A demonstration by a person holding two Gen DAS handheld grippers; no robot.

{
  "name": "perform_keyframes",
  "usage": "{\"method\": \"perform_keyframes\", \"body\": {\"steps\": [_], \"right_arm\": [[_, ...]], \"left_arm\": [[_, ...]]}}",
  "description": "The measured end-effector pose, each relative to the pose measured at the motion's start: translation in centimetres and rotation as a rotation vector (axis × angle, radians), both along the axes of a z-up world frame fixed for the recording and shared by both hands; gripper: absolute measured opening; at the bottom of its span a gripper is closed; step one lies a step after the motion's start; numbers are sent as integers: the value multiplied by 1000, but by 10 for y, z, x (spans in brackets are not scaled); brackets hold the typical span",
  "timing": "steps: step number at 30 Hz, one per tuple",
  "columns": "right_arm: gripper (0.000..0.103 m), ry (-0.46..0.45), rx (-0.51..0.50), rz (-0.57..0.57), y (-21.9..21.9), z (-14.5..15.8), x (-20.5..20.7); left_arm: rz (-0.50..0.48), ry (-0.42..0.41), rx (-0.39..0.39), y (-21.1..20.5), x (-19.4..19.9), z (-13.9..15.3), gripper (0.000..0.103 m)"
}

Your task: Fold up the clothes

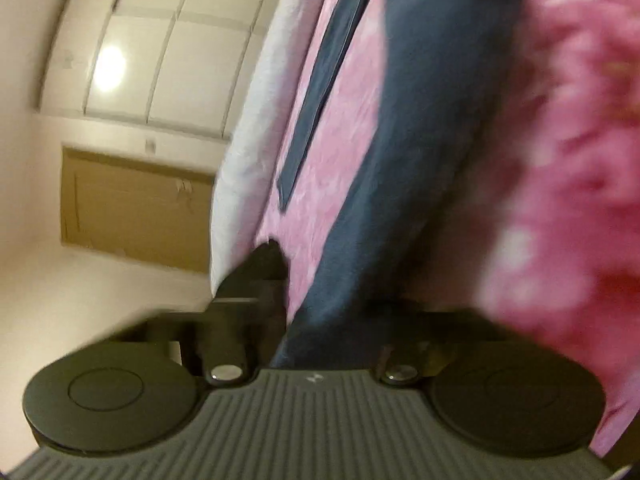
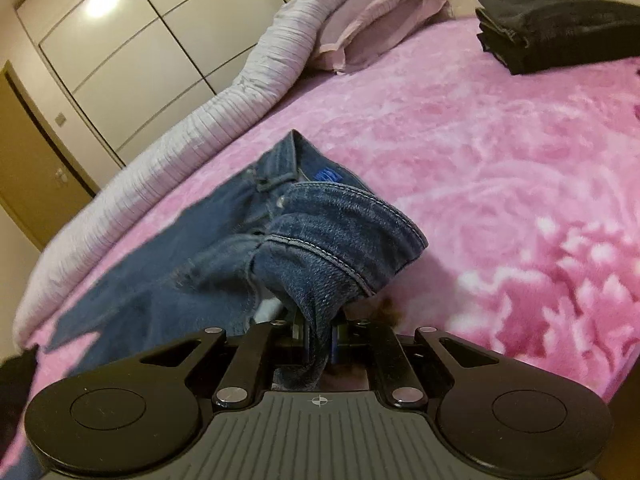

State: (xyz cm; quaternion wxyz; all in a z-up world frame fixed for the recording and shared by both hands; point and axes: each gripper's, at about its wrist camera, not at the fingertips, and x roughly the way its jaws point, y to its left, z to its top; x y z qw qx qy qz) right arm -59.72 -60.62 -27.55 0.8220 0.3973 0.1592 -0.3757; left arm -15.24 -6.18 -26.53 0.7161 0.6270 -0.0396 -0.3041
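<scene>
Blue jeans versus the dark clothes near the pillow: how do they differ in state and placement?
The blue jeans are unfolded, bunched and lifted at the waistband, pinched in the right gripper; the dark clothes lie untouched in a neat folded stack. The jeans sit close to the camera, the stack at the far side beside the pillow. Both are on the pink blanket.

- Warm, dim indoor light fills the room; a round glare spot sits on the glossy wardrobe doors (image 2: 132, 36).
- The left wrist view is smeared by motion blur: the pink blanket (image 1: 560, 160) and jeans (image 1: 432, 120) lose their texture.
- The right wrist view is sharper; denim stitching reads clearly, with a soft shadow beneath the fold.
- Fisheye distortion bends straight lines, and the corners go black.
</scene>
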Motion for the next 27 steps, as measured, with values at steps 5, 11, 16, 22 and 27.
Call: {"method": "perform_keyframes", "body": {"steps": [5, 11, 16, 22, 27], "right_arm": [[6, -24, -46, 35, -1, 43, -20], [6, 39, -60, 24, 34, 65, -75], [6, 84, 45, -15, 56, 9, -94], [6, 14, 17, -28, 63, 15, -94], [6, -1, 28, -37, 64, 5, -89]], "left_arm": [[3, 38, -68, 11, -1, 46, 6], [-32, 34, -15, 45, -42, 41, 6], [-23, 53, 45, 44, -42, 4, 7], [-36, -95, -36, 34, -23, 34, 7], [13, -52, -16, 24, -8, 19, 6]]}}
